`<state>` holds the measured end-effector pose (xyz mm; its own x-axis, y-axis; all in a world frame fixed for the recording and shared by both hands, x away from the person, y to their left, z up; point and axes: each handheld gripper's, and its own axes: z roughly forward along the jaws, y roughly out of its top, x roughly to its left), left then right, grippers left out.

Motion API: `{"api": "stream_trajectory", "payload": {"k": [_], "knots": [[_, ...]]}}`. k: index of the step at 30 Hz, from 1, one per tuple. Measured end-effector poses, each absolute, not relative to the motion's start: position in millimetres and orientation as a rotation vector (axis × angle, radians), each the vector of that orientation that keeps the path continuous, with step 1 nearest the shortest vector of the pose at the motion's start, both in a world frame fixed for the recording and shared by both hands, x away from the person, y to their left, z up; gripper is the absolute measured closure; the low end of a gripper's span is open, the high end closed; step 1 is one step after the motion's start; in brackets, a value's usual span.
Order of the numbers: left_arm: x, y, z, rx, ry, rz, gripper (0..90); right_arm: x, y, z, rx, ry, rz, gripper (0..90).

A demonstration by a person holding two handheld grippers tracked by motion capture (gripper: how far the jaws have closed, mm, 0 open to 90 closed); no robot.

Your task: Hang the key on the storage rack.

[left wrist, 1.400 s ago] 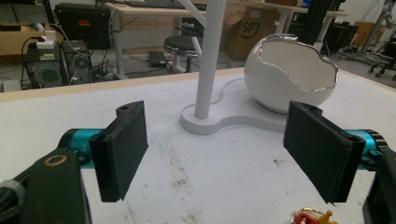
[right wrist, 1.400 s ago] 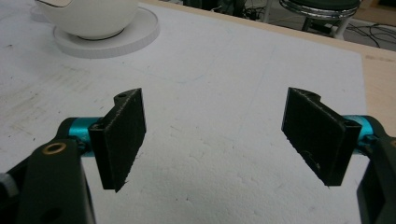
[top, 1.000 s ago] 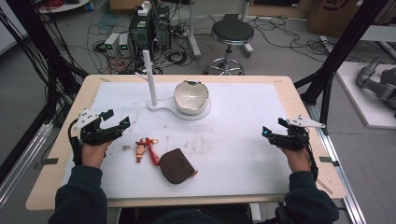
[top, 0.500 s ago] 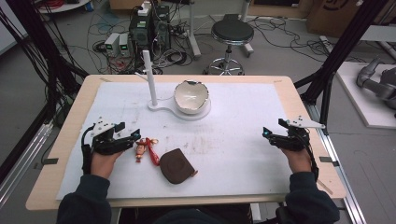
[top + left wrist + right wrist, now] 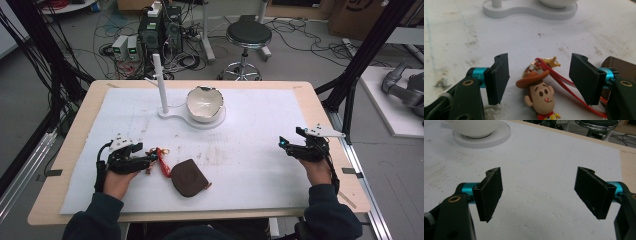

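Toward the front-left corner of the white-covered surface (image 5: pixel 260 145), we see the left claw (image 5: pixel 539 75) spread wide and released around the small cowboy-figure keychain with red cord (image 5: pixel 541 93), whose head lies between the jaws and whose long axis runs toward the claw's base. Just beside it lies the brown round leather pouch (image 5: pixel 187 177), crowding that side. We judge the left hand nearer; the right claw (image 5: pixel 541 192), also released, hovers near the right edge over bare surface.
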<state>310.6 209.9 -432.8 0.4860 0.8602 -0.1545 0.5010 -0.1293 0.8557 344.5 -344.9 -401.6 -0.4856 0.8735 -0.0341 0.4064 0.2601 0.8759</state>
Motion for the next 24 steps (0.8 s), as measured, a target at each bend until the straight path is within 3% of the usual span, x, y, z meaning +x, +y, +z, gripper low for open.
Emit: {"api": "stream_trajectory", "payload": {"k": [11,13,15,20,24], "knots": [[319,197,-449,1.936,1.213,0.417,32.5,345,-345,-402,1.161,2.011,1.163,23.5],[319,196,-449,1.965,1.206,0.455,35.7,345,-345,-402,1.159,2.012,1.163,23.8],[320,200,-448,1.975,1.193,0.465,48.5,345,-345,-402,1.160,2.012,1.160,23.8],[324,202,-447,1.993,1.180,0.470,50.0,345,-345,-402,1.158,2.010,1.160,24.1],[339,215,-446,1.996,1.138,0.549,50.0,345,-346,-403,1.165,2.010,1.156,24.2]]}}
